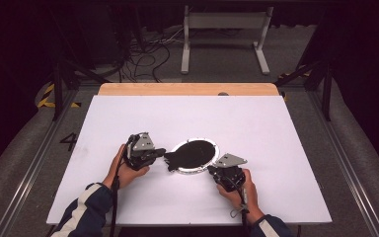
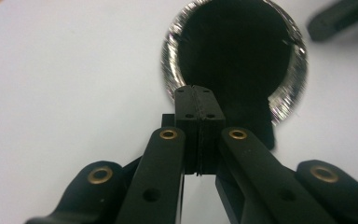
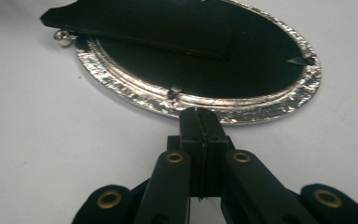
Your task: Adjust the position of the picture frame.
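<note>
Nearest the bench's near edge, two forearms in dark blue sleeves with white stripes (image 1: 86, 205) come in from below, each hand holding black tongs. The right hand (image 1: 238, 190) holds the right tongs (image 1: 212, 169) at the near right of a round black pan with a crinkled silver foil rim (image 1: 195, 155). In the right gripper view these tongs (image 3: 199, 112) have their two black jaws pressed flat together with nothing between them, the tips just short of the pan's foil rim (image 3: 279, 100); whether they touch it I cannot tell.

A little farther in, the left hand (image 1: 123, 170) holds the left tongs (image 1: 162, 153) to the left of the pan, pointing right toward it. In the left gripper view its jaws (image 2: 196, 89) also meet along their full length, gripping nothing that I can make out, with the tips at the pan's dark handle side (image 2: 256, 116).

The pan lies flat near the middle of the white bench top (image 1: 256, 123), between the two tongs, with a flat black tab (image 1: 170, 160) sticking out to its left. In the right gripper view a thin dark flat sheet (image 3: 140, 28) lies over the far part of the pan, and a small shiny metal ball (image 3: 63, 37) sits at its far left edge.

Beyond the white top runs a strip of pale wood (image 1: 187, 89), then grey floor with tangled black cables (image 1: 145, 57) and a white metal frame (image 1: 224, 37).
</note>
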Tool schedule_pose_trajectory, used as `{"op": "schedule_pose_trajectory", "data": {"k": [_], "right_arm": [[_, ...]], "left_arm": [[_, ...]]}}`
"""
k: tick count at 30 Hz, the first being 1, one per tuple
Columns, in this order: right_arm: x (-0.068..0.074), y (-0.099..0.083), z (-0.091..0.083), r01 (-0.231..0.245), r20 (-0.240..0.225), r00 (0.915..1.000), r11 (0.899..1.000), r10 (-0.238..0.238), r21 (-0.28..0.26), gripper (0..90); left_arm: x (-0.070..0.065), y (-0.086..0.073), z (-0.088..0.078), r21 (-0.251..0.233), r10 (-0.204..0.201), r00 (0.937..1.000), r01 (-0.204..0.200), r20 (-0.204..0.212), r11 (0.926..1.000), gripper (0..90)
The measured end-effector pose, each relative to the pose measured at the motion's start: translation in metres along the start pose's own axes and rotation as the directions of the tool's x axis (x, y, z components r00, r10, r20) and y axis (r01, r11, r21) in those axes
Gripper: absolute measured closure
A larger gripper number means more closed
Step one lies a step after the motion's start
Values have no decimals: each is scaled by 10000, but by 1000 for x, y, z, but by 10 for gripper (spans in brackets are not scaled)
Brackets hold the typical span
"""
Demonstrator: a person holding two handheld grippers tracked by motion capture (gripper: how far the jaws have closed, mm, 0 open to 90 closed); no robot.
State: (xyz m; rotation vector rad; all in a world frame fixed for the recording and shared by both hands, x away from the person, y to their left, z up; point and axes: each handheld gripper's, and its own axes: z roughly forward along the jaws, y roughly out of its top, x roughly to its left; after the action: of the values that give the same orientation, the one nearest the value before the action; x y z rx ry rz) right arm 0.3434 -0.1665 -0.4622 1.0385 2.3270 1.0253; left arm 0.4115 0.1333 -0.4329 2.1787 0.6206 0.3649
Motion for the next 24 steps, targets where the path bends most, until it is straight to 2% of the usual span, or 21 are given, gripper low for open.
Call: {"op": "schedule_pose_trajectory", "data": {"k": [4,5,6,7,8,10,13,14,16,21,24], "right_arm": [[6,1,0,81,-263,9996,10000,-82,-19,900],[7,1,1,76,-361,9993,10000,-77,-16,900],[7,2,2,15,-530,9986,10000,-15,-13,900],[6,2,2,-60,-575,9983,10000,59,-23,900],[6,2,3,-73,-560,9984,10000,71,-39,900],[6,3,4,-58,-548,9985,10000,57,-29,900],[6,3,5,-95,-456,9989,9999,93,-41,900],[6,4,5,-81,-437,9990,10000,79,-42,900],[6,4,5,-108,-382,9992,9999,108,-21,900],[4,4,6,-152,-384,9991,9999,151,-19,900],[3,4,6,-161,-306,9994,9999,161,-12,900]], "left_arm": [[8,1,13,36,-249,9997,250,-42,9997,900],[10,-1,27,559,-160,9998,164,-84,9983,900],[10,-1,27,559,-160,9998,164,-84,9983,900],[11,-5,38,922,-221,9998,222,-20,9955,900],[12,-6,41,1060,-207,9998,208,-26,9941,900],[13,-6,41,942,-288,9996,283,45,9952,900],[14,-7,40,1014,-341,9990,311,278,9944,900],[13,-7,40,1057,-431,9977,374,519,9937,900],[9,-7,39,1109,-321,9986,273,421,9935,900],[6,-9,36,1156,-411,9972,336,627,9927,900],[2,-10,33,1189,-250,9973,167,686,9928,900]]}}
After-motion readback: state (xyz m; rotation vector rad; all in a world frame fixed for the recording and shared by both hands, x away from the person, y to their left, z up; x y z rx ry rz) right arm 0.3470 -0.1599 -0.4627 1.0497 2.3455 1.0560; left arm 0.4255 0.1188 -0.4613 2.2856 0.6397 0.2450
